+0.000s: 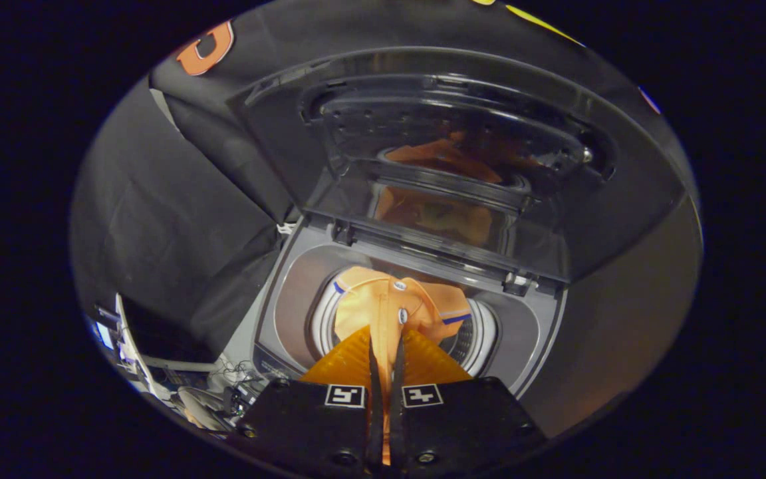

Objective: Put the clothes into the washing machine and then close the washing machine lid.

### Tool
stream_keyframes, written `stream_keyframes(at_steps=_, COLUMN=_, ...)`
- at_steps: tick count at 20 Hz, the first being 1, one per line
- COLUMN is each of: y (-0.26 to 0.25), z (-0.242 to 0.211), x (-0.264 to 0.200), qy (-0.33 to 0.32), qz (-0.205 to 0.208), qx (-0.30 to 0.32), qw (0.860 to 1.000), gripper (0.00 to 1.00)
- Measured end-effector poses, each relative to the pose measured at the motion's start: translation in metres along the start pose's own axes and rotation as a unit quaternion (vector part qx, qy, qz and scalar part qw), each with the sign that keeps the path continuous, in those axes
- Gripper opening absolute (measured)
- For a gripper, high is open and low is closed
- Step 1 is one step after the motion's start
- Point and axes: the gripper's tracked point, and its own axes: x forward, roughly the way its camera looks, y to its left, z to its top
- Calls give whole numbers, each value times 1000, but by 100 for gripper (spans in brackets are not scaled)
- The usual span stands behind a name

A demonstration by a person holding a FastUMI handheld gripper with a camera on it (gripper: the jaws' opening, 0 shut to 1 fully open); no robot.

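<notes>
An orange garment (pixel 383 307) with blue trim hangs bunched just above the drum opening of a grey top-loading washing machine (pixel 293 313). My gripper (pixel 386 332) is shut on a fold of that garment, its two orange fingers (pixel 350 362) pressed close together with cloth pinched between them. The perforated steel drum (pixel 473 346) shows beside and under the cloth. The machine's lid (pixel 449 153) stands raised behind the opening, and its glossy inner face mirrors the orange cloth.
Black cloth walls (pixel 177 219) surround the machine at the left and back. A pale wall panel (pixel 629 319) rises to the right. Low on the left stands a desk with a monitor (pixel 157 339) and loose cables.
</notes>
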Motion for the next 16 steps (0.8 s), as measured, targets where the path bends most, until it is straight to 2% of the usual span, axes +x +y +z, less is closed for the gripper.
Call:
stream_keyframes(at_steps=9, y=-2, z=-1, x=2, qy=1, qz=-6, qx=2, qw=1000, gripper=14)
stream_keyframes(at_steps=11, y=0, z=-4, x=0, qy=-2, qz=1, qx=-2, qw=1000, gripper=40)
stream_keyframes(at_steps=15, y=-5, z=5, x=-5, qy=-26, qz=-25, qx=-13, qw=999, gripper=93)
stream_keyframes(at_steps=16, y=-8, z=2, x=-5, qy=-29, qz=-30, qx=-10, qw=999, gripper=94)
